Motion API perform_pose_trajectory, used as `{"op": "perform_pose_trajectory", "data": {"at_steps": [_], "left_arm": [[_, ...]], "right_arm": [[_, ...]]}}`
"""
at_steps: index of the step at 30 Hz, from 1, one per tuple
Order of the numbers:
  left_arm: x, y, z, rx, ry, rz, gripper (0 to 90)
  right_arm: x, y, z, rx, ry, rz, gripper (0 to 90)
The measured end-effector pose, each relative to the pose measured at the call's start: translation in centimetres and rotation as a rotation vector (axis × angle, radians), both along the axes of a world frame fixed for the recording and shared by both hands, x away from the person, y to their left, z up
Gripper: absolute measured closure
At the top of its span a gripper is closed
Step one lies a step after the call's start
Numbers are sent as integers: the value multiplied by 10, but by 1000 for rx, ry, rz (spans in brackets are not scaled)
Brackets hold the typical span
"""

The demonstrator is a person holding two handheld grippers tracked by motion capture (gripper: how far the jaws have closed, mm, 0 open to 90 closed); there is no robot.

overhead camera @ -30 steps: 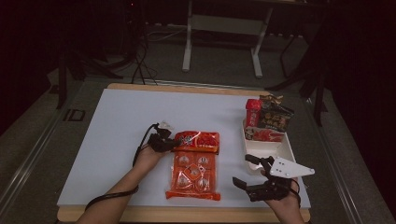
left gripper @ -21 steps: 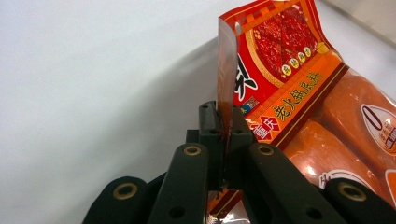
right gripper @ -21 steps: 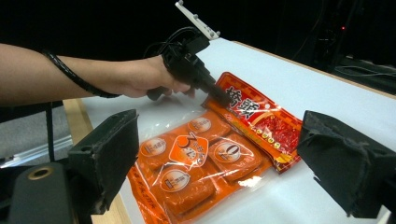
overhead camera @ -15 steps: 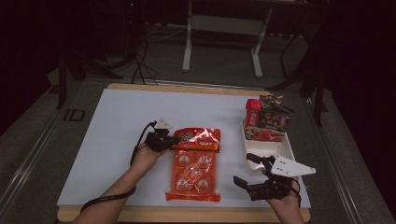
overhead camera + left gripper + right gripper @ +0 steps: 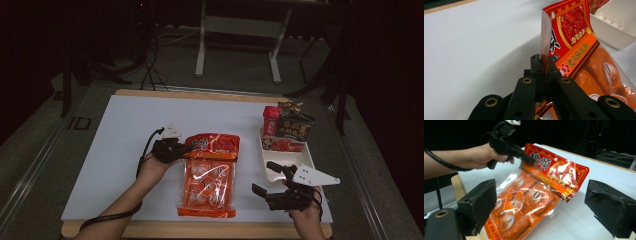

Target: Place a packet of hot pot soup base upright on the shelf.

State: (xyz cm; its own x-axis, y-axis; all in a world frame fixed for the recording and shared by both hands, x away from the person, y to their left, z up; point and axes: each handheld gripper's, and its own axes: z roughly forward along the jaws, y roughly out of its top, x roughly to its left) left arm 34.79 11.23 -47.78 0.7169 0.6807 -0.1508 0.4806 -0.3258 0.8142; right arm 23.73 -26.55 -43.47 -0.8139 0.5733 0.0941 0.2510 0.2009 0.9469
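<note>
Where the bench (image 5: pixel 125 150) edge meets the person's right hand, the right gripper (image 5: pixel 276 182) hovers low with its fingers spread wide and empty, aimed at the orange snack pack (image 5: pixel 207 182) lying flat between both hands. Farther in, the left gripper (image 5: pixel 186 148), forearm angled inward, has its fingers pinched on the pack's red header (image 5: pixel 569 37), lifting it upright. Beyond, a white tray (image 5: pixel 306 159) holds packets (image 5: pixel 292 125).

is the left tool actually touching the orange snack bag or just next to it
Touching. In the left gripper view the left tool has its jaws closed on the red top edge of the snack bag, with the film pinched between them and no gap.
</note>
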Motion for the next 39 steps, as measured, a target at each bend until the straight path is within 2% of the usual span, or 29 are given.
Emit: {"op": "perform_pose_trajectory", "data": {"at_steps": [9,12,16,18,22,28,31,33,37,39], "left_arm": [[-12,4,11,-7,-31,-14,899],[-16,4,16,-17,-42,-22,900],[-20,4,21,-17,-57,-30,899],[-24,4,25,-17,-68,-37,899],[-31,4,32,-29,-89,-52,900],[-43,3,41,-50,-133,-79,900],[-48,0,46,-55,-155,-99,900],[-52,-2,50,-62,-166,-113,900],[-60,-7,58,-65,-196,-139,900],[-65,-10,62,-63,-224,-145,900]], "right_arm": [[2,-3,-1,-2,-5,-28,105],[2,-4,-1,-7,-22,-22,134],[2,-5,0,11,-22,-5,137],[2,-4,2,6,-40,-11,137],[0,-5,5,22,-56,9,129],[2,-5,5,5,-30,-31,110],[1,-4,7,5,-18,-38,105],[2,-5,7,32,0,-30,104],[2,-5,11,23,-4,-43,104],[3,-4,12,20,8,-39,104]]}}
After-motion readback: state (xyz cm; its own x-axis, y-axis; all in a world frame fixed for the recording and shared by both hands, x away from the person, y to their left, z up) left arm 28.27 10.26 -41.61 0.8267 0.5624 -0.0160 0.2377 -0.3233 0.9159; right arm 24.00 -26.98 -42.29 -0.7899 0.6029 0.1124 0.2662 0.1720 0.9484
